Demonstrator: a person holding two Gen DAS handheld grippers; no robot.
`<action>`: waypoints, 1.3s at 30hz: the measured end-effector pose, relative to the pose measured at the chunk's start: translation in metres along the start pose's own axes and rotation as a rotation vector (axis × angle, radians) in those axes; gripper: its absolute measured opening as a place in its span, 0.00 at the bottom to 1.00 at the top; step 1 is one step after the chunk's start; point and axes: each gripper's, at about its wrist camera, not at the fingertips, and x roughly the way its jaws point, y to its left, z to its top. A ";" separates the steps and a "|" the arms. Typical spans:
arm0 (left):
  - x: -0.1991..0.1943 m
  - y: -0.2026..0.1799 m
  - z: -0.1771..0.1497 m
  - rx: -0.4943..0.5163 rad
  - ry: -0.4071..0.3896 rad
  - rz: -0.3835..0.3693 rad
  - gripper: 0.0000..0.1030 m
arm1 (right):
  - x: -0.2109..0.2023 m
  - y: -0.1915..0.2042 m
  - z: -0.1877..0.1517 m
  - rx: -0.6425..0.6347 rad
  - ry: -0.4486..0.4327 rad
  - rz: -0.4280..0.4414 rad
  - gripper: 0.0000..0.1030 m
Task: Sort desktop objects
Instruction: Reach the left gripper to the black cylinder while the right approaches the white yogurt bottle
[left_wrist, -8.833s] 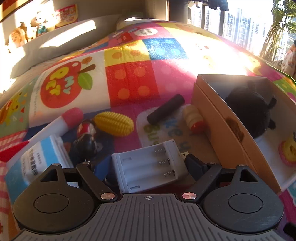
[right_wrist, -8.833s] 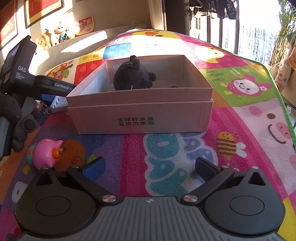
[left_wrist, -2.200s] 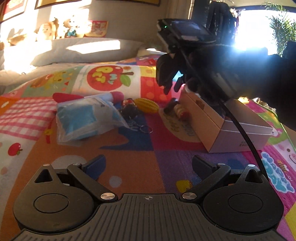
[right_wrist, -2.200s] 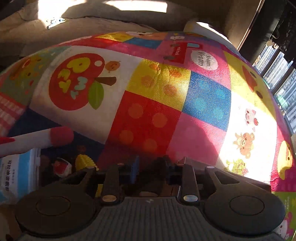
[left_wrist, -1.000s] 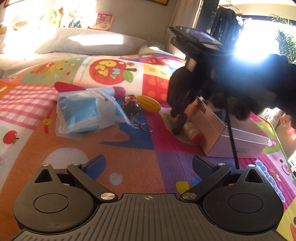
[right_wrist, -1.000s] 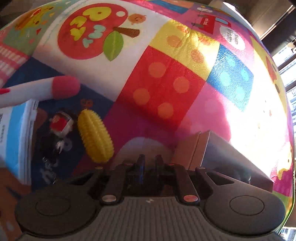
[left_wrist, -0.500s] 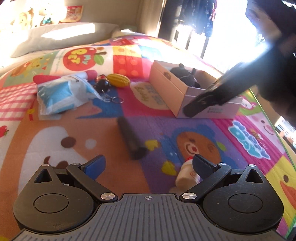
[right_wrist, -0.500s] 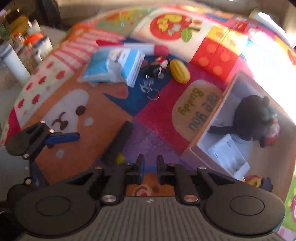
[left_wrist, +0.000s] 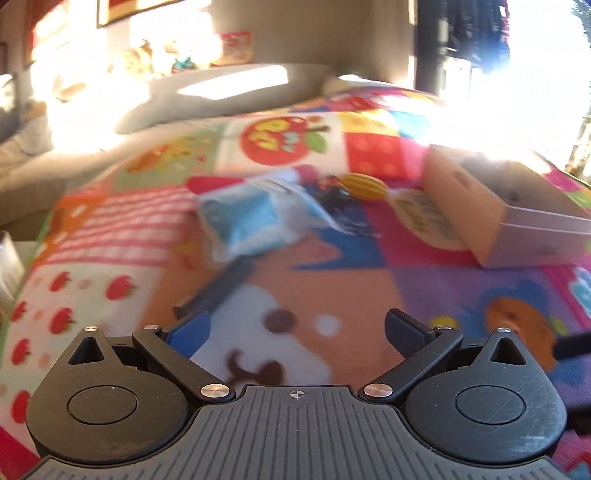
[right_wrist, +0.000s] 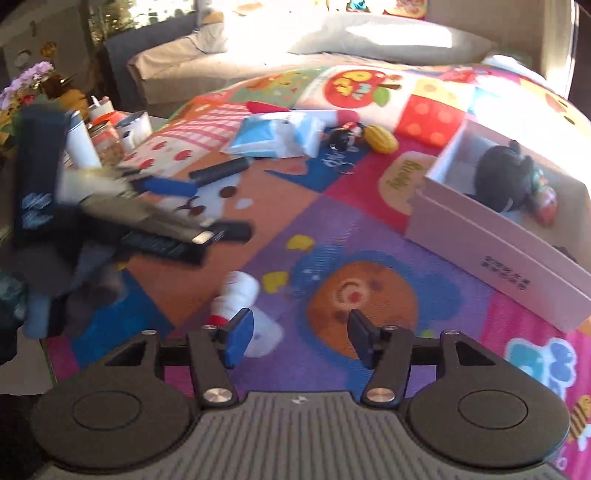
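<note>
My left gripper (left_wrist: 297, 326) is open and empty, low over the play mat, with a black cylinder (left_wrist: 221, 286) lying just ahead of its left finger. It also shows blurred at the left of the right wrist view (right_wrist: 168, 186). My right gripper (right_wrist: 297, 338) is open and empty above the mat; a small white and red bottle (right_wrist: 236, 295) lies just beyond its left finger. The black cylinder (right_wrist: 218, 170) lies farther off. The cardboard box (right_wrist: 491, 236) at right holds a black plush toy (right_wrist: 502, 181). The box also shows in the left wrist view (left_wrist: 476, 206).
A blue packet (right_wrist: 273, 136), a yellow ridged toy (right_wrist: 380, 138), a keychain (right_wrist: 341, 138) and a red-tipped white tube (right_wrist: 332, 115) lie on the mat's far side. Bottles and jars (right_wrist: 99, 136) stand beyond the left edge. A sofa (right_wrist: 229, 51) is behind.
My right gripper has opened and pulled back low over the mat. The black cylinder and the small bottle now lie apart on the mat. My left gripper has swung left toward the cylinder.
</note>
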 end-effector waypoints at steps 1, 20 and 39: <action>0.004 0.008 0.003 -0.018 -0.014 0.027 1.00 | 0.002 0.007 -0.002 -0.013 -0.010 0.002 0.55; 0.042 0.033 0.020 -0.091 0.082 -0.045 0.82 | 0.024 0.039 -0.015 -0.040 -0.048 -0.004 0.57; 0.012 0.014 0.003 0.002 0.113 -0.096 0.78 | -0.017 -0.034 -0.036 0.173 -0.126 -0.286 0.36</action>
